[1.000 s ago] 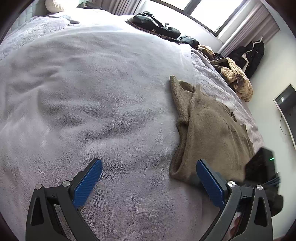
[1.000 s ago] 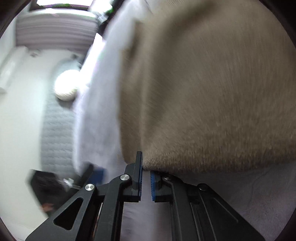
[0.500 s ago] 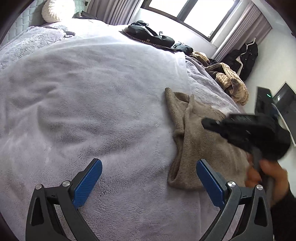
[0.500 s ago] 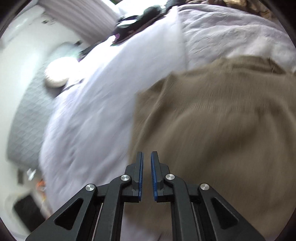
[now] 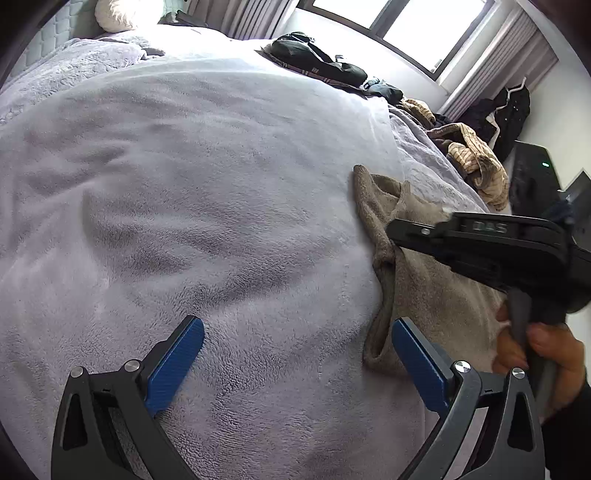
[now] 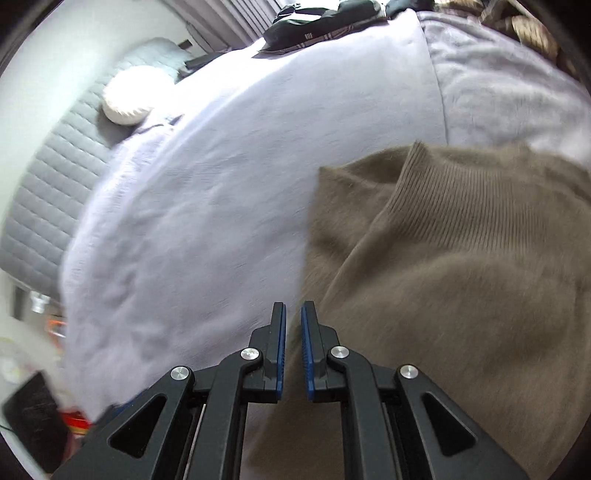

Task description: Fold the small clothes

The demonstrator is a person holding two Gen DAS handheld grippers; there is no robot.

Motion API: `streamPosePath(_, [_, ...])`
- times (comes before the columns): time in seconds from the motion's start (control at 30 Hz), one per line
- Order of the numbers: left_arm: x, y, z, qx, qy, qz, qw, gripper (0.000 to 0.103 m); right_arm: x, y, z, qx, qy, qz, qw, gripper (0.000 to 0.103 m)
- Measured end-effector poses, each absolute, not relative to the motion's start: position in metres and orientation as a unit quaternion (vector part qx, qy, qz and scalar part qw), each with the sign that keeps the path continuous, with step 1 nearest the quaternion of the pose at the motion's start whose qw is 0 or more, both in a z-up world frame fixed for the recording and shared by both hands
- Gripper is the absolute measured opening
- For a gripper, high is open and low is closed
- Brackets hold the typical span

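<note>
Jaws, left: spread wide, nothing between the blue pads. My left gripper (image 5: 297, 363) hangs low over the lilac fleece blanket (image 5: 192, 206), its right pad just beside the near folded edge of the garment.

Jaws, right: drawn close, a thin gap showing, no cloth in it. My right gripper (image 6: 293, 349) hovers above the left margin of the garment, nose pointed toward the headboard (image 6: 48, 177).

Item, task: one brown knit sweater (image 5: 417, 291), lying partly folded on the blanket toward the right side of the bed. Ribbed hem or cuff (image 6: 476, 206) turned up on top; left edge doubled over in a soft roll.

Items, other: white pillow (image 5: 114, 14) at the head of the bed; black bag (image 5: 314, 59) and a heap of clothes (image 5: 476, 162) along the far side.

Risks, as I judge them:
- Closing the left pads here would likely pinch fleece along with knit, dragging the blanket up and spoiling the fold.
- Rolled edge holds several layers; catching only the top one would pull the fold open.
- Right jaws need opening before any pinch; pushed down as they are, they would only shove the knit and bunch it.
</note>
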State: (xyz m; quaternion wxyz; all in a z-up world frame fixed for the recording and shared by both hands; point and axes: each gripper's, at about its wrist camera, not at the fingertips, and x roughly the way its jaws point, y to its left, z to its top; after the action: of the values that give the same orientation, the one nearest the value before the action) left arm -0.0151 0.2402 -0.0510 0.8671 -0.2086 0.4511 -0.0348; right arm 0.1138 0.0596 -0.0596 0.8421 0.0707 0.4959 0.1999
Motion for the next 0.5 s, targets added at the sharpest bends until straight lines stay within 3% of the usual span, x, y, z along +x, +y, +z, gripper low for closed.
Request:
streamPosePath(0.23, [-0.016, 0.237, -0.049, -0.201, 0.454, -0.032, 0.868, 0.102, 0.039, 0.025, -0.061, 0.114, 0.509, 0.214, 0.826, 0.011])
streamPosePath(0.3, [-0.017, 0.235, -0.048, -0.197, 0.454, -0.033, 0.868, 0.102, 0.024, 0.010, -0.065, 0.131, 0.515, 0.204, 0.822, 0.020])
streamPosePath(0.37, [-0.019, 0.233, -0.047, -0.192, 0.455, -0.034, 0.869, 0.102, 0.010, -0.005, -0.071, 0.148, 0.516, 0.190, 0.822, 0.044])
streamPosePath(0.4, [-0.020, 0.232, -0.046, -0.190, 0.455, -0.034, 0.869, 0.102, 0.003, -0.016, -0.072, 0.158, 0.514, 0.182, 0.824, 0.049])
streamPosePath(0.5, [-0.022, 0.227, -0.044, -0.182, 0.457, -0.035, 0.870, 0.102, -0.014, -0.038, -0.078, 0.188, 0.507, 0.168, 0.825, 0.053])
